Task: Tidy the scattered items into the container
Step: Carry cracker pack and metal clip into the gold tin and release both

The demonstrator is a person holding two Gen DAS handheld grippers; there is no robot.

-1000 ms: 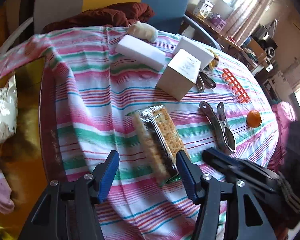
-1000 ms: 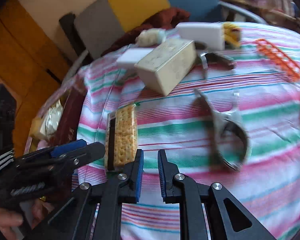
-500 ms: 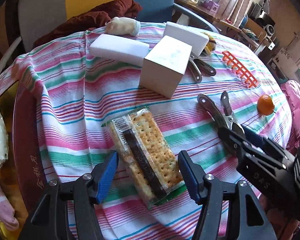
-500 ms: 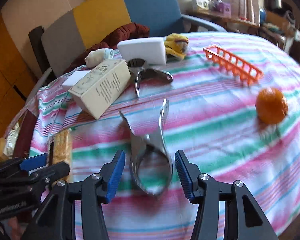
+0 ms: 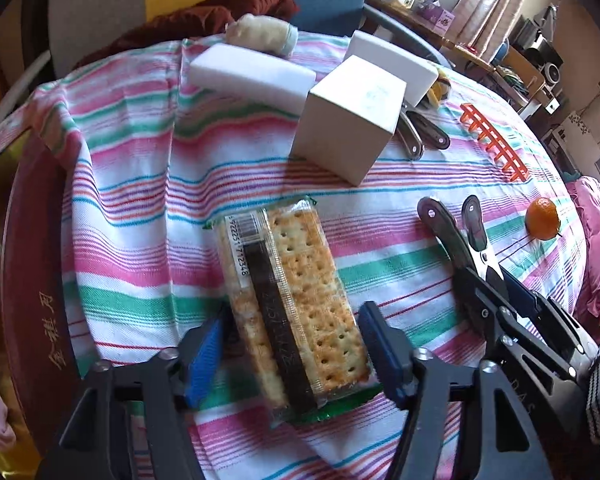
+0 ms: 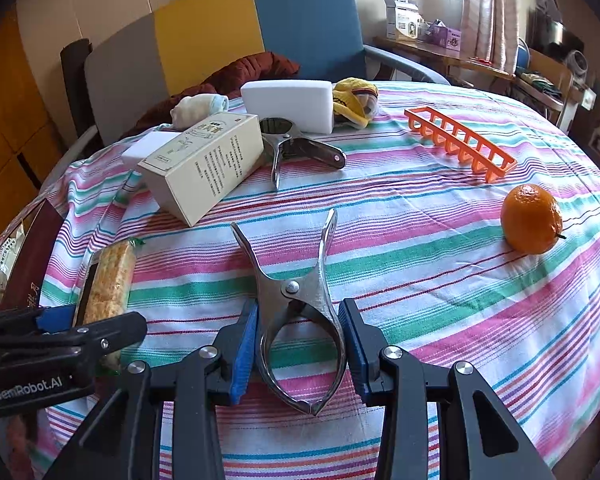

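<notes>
- The left gripper [image 5: 290,354] has moved in over the cracker packet [image 5: 294,308] within the last second; its jaws stand wide, one blue pad on each long side of the packet's near end, not yet pressing; the packet lies flat on the striped cloth [image 5: 140,184].
- The right gripper [image 6: 298,344] has swung from the crackers to the metal tongs [image 6: 300,304] and opened; its jaws now flank the tongs' looped end, close but not clamped.
- Both grabs look ready to close; nothing is lifted yet.
- The dark red box [image 5: 32,280], probably the container, sits at the far left edge; orange [image 6: 531,218], carton [image 6: 204,164] and orange rack [image 6: 460,142] wait farther off.
</notes>
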